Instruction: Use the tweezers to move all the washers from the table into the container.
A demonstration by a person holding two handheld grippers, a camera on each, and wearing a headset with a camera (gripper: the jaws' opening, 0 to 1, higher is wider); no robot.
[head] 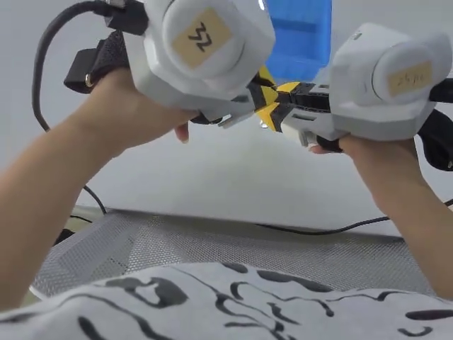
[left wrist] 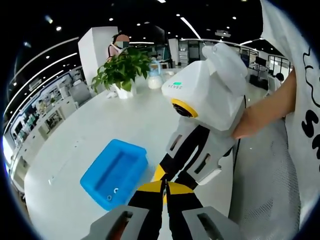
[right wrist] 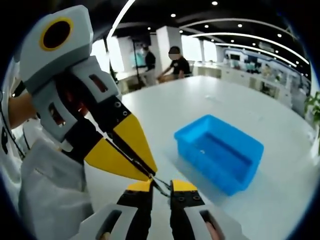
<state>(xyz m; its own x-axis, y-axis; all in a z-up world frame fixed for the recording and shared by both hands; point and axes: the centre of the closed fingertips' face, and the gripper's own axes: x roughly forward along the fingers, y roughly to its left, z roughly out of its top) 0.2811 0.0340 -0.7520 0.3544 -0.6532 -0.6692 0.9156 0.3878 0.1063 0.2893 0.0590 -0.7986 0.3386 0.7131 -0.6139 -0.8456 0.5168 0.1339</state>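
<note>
Both grippers are raised above the white table (head: 233, 177) with their yellow tips meeting. The left gripper (right wrist: 150, 172) is shut on thin dark tweezers (right wrist: 161, 184). Their end reaches into the narrow gap between the jaws of the right gripper (right wrist: 161, 187); whether those jaws press it is unclear. In the head view the left gripper (head: 263, 91) faces the right gripper (head: 282, 106). The blue container (left wrist: 115, 172) sits on the table beyond the tips and holds two small washers (left wrist: 109, 197). It also appears as the container (right wrist: 220, 152) and the container (head: 301, 35).
A black cable (head: 311, 230) runs along the table's near edge above grey mesh (head: 212, 244). A potted plant (left wrist: 122, 70) stands far back on the table. People (right wrist: 176, 62) sit at the far end.
</note>
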